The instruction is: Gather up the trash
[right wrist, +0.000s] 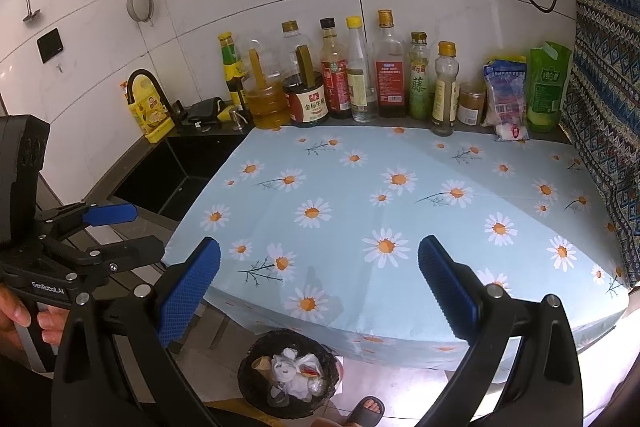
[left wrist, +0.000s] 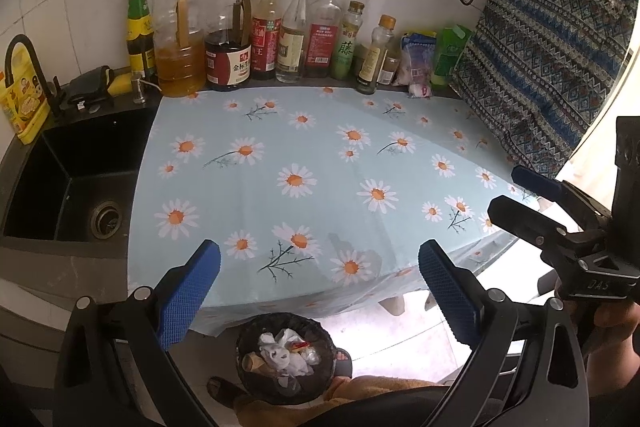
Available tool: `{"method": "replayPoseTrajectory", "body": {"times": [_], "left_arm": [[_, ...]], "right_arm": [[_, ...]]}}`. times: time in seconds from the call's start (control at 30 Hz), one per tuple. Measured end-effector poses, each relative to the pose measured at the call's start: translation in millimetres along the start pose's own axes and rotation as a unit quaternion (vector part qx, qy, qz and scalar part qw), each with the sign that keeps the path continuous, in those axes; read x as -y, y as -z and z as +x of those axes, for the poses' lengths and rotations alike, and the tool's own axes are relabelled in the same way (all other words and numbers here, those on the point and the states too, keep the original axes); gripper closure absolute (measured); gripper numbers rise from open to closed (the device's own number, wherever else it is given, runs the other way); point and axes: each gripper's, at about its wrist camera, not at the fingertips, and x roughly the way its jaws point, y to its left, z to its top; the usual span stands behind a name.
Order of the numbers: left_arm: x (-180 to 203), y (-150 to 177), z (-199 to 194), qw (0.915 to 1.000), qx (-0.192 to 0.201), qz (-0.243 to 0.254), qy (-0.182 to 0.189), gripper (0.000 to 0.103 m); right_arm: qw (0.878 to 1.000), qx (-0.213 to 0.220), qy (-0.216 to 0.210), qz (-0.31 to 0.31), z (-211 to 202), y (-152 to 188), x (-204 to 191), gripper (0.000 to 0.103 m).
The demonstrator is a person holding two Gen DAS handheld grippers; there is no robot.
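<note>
A black mesh trash bin (left wrist: 320, 331) (right wrist: 256, 387) stands on the floor below the table's front edge. Crumpled white paper and wrappers (left wrist: 280, 351) (right wrist: 292, 371) lie inside it. My left gripper (left wrist: 320, 279) hangs open above the bin and the table edge, with nothing between its blue pads. My right gripper (right wrist: 320, 275) is open too and holds nothing. Each gripper shows in the other's view: the right gripper (left wrist: 504, 191) over the table's right front corner, the left gripper (right wrist: 146, 231) by the counter near the sink.
The daisy-print tablecloth (left wrist: 320, 155) covers the table. A row of sauce and oil bottles (left wrist: 264, 39) and packets lines the back wall. A black sink (left wrist: 68, 187) with a faucet lies to the left, and a patterned cloth (left wrist: 540, 67) hangs at right. Sandalled feet (right wrist: 366, 409) stand beside the bin.
</note>
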Motion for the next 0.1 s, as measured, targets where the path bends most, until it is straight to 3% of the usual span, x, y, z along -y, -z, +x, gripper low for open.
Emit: {"method": "replayPoseTrajectory", "body": {"times": [0.1], "left_arm": [[0.4,-0.7,-0.1,1.0,0.001,0.0,-0.004,0.007]], "right_arm": [[1.0,0.001,-0.001,-0.001,0.0,-0.3,0.7,0.005]]}}
